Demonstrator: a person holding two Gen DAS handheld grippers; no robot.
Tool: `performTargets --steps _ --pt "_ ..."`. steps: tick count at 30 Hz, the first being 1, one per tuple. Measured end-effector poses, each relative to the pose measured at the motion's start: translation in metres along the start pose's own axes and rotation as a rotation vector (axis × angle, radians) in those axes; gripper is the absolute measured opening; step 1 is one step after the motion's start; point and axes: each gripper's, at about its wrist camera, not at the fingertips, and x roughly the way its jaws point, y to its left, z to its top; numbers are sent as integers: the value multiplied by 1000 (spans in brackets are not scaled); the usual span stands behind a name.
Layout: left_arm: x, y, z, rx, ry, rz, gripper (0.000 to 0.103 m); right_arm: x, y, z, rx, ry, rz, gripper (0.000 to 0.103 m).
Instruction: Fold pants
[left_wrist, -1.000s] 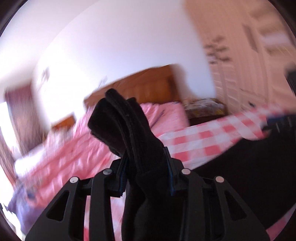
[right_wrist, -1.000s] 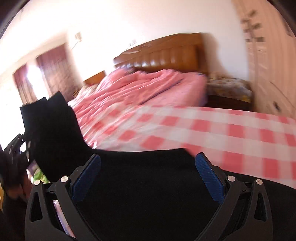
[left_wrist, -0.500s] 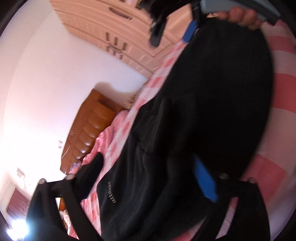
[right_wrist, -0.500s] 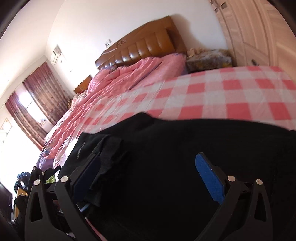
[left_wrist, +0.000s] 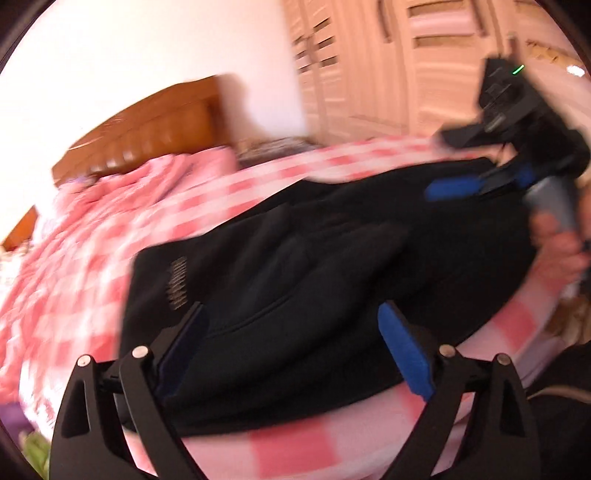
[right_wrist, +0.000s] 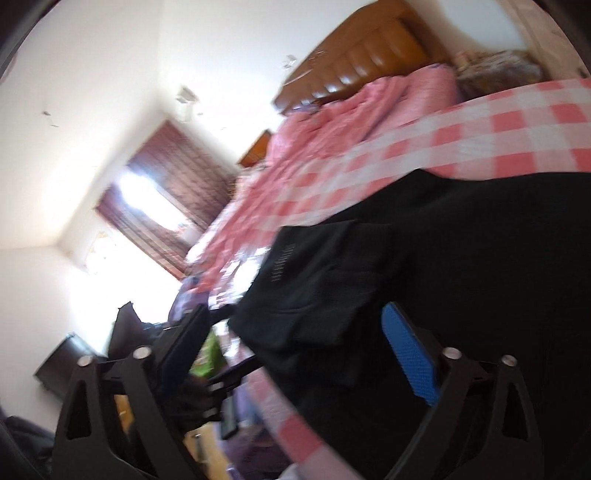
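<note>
The black pants (left_wrist: 332, 258) lie in a loose fold on the pink checked bed sheet (left_wrist: 85, 266), a small printed logo (left_wrist: 177, 284) facing up at their left end. My left gripper (left_wrist: 291, 332) hovers over their near edge. Its jaws are closing, the cloth shows between them, and neither pad presses on it. Held in a hand (left_wrist: 557, 247), my right gripper (left_wrist: 448, 162) stands at the pants' far right end. In the right wrist view the pants (right_wrist: 461, 280) fill the right side. My right gripper (right_wrist: 295, 339) is closing over their edge without pinching cloth.
A wooden headboard (left_wrist: 147, 122) and a rumpled pink quilt (left_wrist: 110, 184) lie at the far end of the bed. Pale wardrobe doors (left_wrist: 369, 62) stand at the right. The right wrist view shows a curtained window (right_wrist: 159, 192) and blurred clutter (right_wrist: 210, 347) beyond the bed's edge.
A second ago my left gripper was shut on a raised fold of the pants. It has let go and the pants now lie on the bed. Both grippers tipped downward, and the right one rolled.
</note>
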Motion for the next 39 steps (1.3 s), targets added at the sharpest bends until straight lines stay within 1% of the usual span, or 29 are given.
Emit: performTargets --steps 1,3,4,5,6,9,10,12,14,15,17,18,19,21,25,28,31,32,33,34,35,36,38,39 --pt "-2 4 -7 0 18 37 88 6 3 -2 13 27 36 74" --pt "-9 12 -21 -19 39 54 83 23 10 -13 33 104 55 69" --pt "-9 21 -26 -35 51 58 82 31 11 -18 34 128 52 64" --pt "-12 30 -34 -61 61 71 78 37 12 -22 35 145 40 63" --pt "-8 36 -34 -80 66 80 77 45 10 -27 40 159 18 61" --pt "-13 55 -52 -138 68 107 77 63 -4 -30 93 187 -25 60" --pt "-14 59 -57 -150 68 112 77 68 -9 -30 110 185 -48 59" --pt "-16 63 -65 -168 66 117 77 69 -16 -25 138 149 -50 57" --pt "-13 64 -64 -175 57 110 77 68 -18 -19 153 112 -58 57" --pt "-13 65 -64 -177 52 110 77 70 -19 -14 151 102 -76 57" --pt "-11 68 -66 -180 57 121 77 76 -26 -9 168 94 -104 45" --pt "-8 72 -67 -189 56 123 77 79 -30 -8 189 84 -115 26" --pt "-8 73 -68 -196 55 119 77 79 -32 -7 200 78 -113 13" --pt "-1 73 -64 -200 57 117 77 74 -23 -2 192 40 -68 11" --pt "3 73 -60 -186 62 129 77 61 13 15 81 -19 -30 10" --pt "2 78 -57 -206 55 136 77 54 37 21 17 -34 -3 10" --pt "-4 84 -54 -230 30 134 77 46 46 17 -7 -50 -2 10" --pt "-5 86 -53 -235 23 127 77 44 45 15 -7 -55 -7 10" --pt "-7 87 -53 -238 19 120 72 42 41 10 -8 -53 -22 10" --pt "-7 88 -53 -233 26 112 66 42 33 4 -2 -40 -39 10" --pt "-6 87 -55 -225 41 105 52 41 19 -4 24 -17 -58 10" --pt "-4 86 -58 -212 60 105 47 46 -2 -15 80 17 -86 10" --pt "-2 84 -63 -199 67 105 47 58 -35 -31 142 57 -139 10" --pt "-3 84 -63 -207 64 102 47 62 -44 -35 163 68 -136 10"
